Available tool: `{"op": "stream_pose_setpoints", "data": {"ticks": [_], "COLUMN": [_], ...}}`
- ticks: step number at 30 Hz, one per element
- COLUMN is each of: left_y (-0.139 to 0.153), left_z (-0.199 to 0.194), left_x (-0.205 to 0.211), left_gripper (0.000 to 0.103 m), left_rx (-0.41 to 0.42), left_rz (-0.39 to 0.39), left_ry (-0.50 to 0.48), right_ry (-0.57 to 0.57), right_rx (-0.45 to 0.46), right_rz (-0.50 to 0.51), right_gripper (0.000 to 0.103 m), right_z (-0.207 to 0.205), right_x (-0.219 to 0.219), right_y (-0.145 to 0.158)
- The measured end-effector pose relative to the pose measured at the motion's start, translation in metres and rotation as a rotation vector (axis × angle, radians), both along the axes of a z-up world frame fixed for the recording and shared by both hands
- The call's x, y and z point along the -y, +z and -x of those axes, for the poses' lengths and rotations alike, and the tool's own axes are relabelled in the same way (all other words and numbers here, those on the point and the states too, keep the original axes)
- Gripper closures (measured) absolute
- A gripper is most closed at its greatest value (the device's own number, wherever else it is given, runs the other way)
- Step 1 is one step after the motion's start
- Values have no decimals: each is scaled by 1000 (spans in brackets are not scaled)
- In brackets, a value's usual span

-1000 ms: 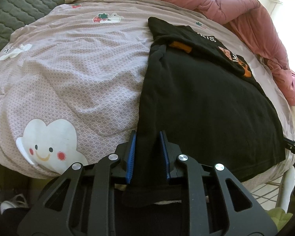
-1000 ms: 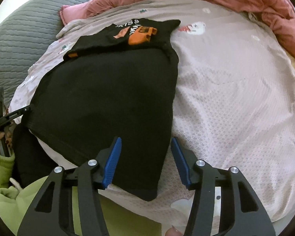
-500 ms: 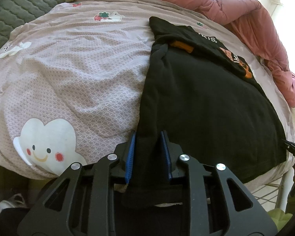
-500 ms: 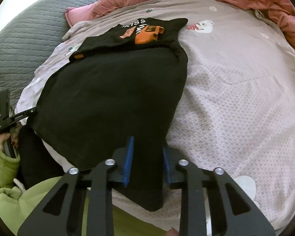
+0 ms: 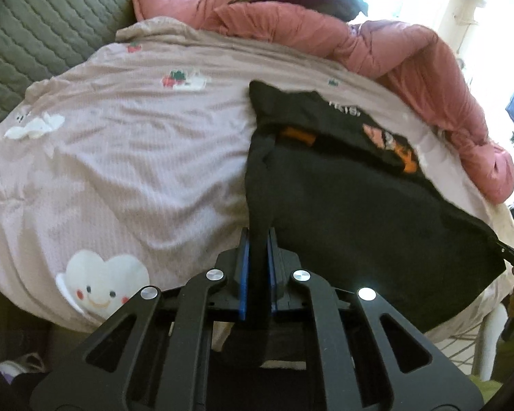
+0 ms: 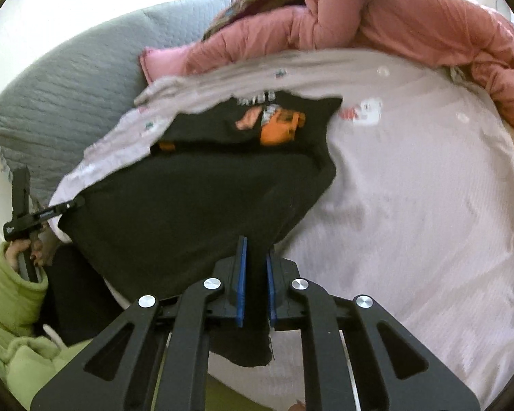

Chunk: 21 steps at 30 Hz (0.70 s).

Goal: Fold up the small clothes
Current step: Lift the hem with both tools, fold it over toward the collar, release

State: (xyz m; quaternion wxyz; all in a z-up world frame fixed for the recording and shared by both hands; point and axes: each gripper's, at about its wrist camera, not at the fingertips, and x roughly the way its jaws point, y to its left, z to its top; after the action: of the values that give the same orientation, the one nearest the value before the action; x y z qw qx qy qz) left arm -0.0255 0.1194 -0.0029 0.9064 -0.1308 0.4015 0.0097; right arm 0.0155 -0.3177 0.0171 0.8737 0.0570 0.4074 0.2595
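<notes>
The black shirt (image 5: 359,212), lying at the bed's (image 5: 126,157) near edge, is now being lifted; both near corners are being pinched by left hand-held gripper (image 5: 256,239) and right hand-held gripper (image 6: 254,246), the latter newly clamped.

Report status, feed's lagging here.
Left gripper and right gripper both shut on black shirt hem. Pink duvet heaped beyond, not blocking.

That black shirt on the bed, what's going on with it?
A person is folding the black shirt on the bed cover, with handheld tongs in each hand. The left tongs and the right tongs are each shut on a near corner of its hem. The far part with the orange print already lies folded over. A pink duvet is bunched behind.
</notes>
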Motion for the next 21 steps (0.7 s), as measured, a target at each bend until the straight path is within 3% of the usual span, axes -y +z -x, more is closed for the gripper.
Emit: {"op": "stream_pose_setpoints", "data": {"ticks": [12, 21], "left_y": [34, 41], "left_z": [-38, -77], "left_x": [-1, -12], "left_gripper": [100, 100], "left_rx": [71, 92], "left_rz": [17, 69], "left_ry": [24, 63], "right_ry": [-74, -151], "right_rx": [68, 96], "right_rz": [-87, -116], "right_gripper": [95, 95], "right_z": [-38, -76], "right_x": [12, 18], "right_y": [23, 30]}}
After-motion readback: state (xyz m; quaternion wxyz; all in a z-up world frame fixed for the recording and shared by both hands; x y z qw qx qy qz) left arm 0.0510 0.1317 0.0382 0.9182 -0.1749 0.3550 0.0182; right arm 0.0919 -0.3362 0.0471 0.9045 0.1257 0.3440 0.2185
